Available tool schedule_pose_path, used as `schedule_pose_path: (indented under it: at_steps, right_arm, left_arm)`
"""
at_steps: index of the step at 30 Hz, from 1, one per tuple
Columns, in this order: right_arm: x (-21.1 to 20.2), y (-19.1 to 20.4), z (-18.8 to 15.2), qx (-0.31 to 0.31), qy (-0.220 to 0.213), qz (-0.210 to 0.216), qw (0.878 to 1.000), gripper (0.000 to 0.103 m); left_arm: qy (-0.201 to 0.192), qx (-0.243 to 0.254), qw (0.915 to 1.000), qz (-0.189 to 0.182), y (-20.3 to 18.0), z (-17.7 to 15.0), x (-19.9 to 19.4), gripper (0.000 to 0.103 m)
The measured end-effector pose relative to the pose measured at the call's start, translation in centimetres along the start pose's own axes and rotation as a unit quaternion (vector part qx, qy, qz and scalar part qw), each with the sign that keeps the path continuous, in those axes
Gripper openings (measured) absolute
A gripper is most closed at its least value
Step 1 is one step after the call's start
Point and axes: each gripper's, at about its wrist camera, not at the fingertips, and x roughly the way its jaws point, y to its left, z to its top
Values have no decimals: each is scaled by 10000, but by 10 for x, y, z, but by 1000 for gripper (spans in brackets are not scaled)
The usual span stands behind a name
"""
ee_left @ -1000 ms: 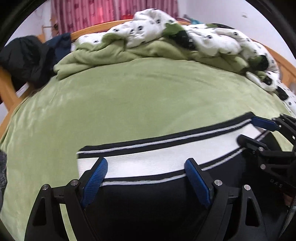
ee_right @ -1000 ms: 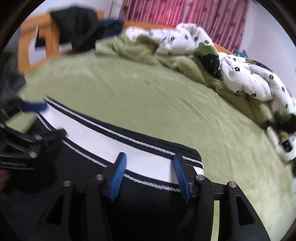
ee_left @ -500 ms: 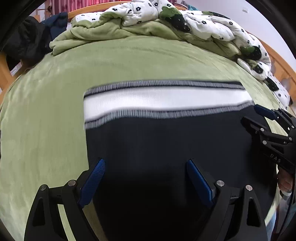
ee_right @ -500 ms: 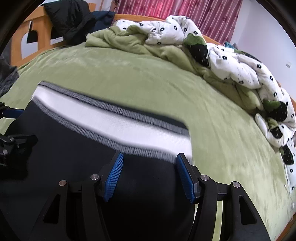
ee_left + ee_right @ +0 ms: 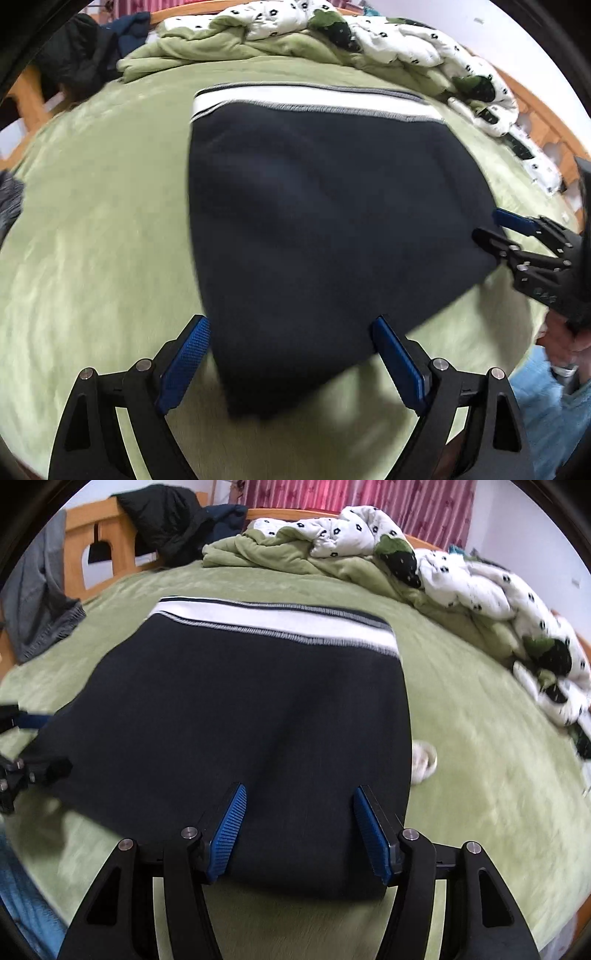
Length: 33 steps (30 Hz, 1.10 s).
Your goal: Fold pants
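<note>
The dark pants (image 5: 325, 229) lie folded flat on the green bed, the white waistband with dark stripes (image 5: 314, 101) at the far end. In the right wrist view the pants (image 5: 240, 716) fill the middle, waistband (image 5: 273, 622) far. My left gripper (image 5: 291, 354) is open and empty, hovering over the near edge of the pants. My right gripper (image 5: 297, 823) is open and empty over the pants' near part. The right gripper also shows at the right of the left wrist view (image 5: 495, 227). The left gripper shows at the left edge of the right wrist view (image 5: 33, 746).
A rumpled green and white patterned duvet (image 5: 424, 565) is piled along the far side. Dark jackets (image 5: 166, 520) hang on the wooden bed frame (image 5: 81, 535). Grey clothing (image 5: 37, 602) lies at the left. A small white object (image 5: 423, 762) lies beside the pants' right edge.
Both grippers have pulled back from the waistband toward the near edge of the pants. The pants now lie flat with the waistband far away.
</note>
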Motion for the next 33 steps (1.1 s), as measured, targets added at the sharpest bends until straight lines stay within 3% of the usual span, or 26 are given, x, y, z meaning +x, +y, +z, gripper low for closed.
schedule_pose_path:
  at_steps: [2, 5, 7, 9, 11, 13, 16, 19, 21, 22, 24, 25, 27, 29, 32, 33]
  right_arm:
    - [-1, -4, -11, 15, 112, 5, 9999, 59]
    - [-11, -14, -22, 123, 240, -15, 9996, 59]
    - [-24, -21, -22, 181, 260, 6, 9995, 52]
    - [-42, -22, -13, 101, 75, -203, 9997, 52]
    - [-56, -19, 4, 48, -117, -263, 9996, 52]
    - [-70, -16, 24, 126, -379, -62, 9992, 52]
    - [-74, -14, 47, 194, -421, 247, 9986, 52]
    - [-67, -15, 54, 7, -488, 189, 9986, 52]
    - [-55, -21, 52, 85, -341, 39, 9994, 52]
    - [-48, -26, 52, 184, -214, 68, 9996, 52]
    - [-41, -35, 48, 382, -60, 196, 9991, 52]
    - [-39, -40, 45, 475, -57, 204, 9986, 52]
    - [-33, -49, 38, 634, -49, 212, 9978, 52]
    - [-20, -54, 34, 698, 119, 275, 9971, 52]
    - [13, -55, 23, 759, 615, 424, 9943, 52]
    - [19, -57, 20, 856, 609, 433, 9935, 54]
  left_arm:
    - [220, 27, 9996, 197, 0, -11, 2, 91]
    - [188, 138, 9942, 1045, 3, -27, -3, 88]
    - [-43, 348, 9928, 1143, 1, -31, -22, 86]
    - [-304, 362, 9920, 1168, 1, -32, -44, 86]
    - [-241, 329, 9936, 1053, 1, -30, -53, 86]
    - [-166, 393, 9920, 1188, -2, -24, -52, 86]
    - [184, 453, 9881, 1458, -10, -17, -38, 86]
    - [186, 462, 9840, 1710, -9, -14, -20, 66]
    - [257, 95, 9887, 1477, -2, -14, -13, 27]
    - [166, -90, 9916, 1277, 1, -12, -15, 17]
    - [-287, -404, 9906, 1278, -1, -14, -27, 15]
    - [-318, -422, 9897, 1328, -5, -19, -27, 15]
    - [48, -316, 9893, 1423, -8, -30, -13, 16]
    - [-69, -271, 9891, 1448, -9, -39, -17, 19]
    - [-177, -436, 9933, 1057, -2, -43, -38, 23]
    - [-292, -546, 9939, 909, 4, -42, -48, 28]
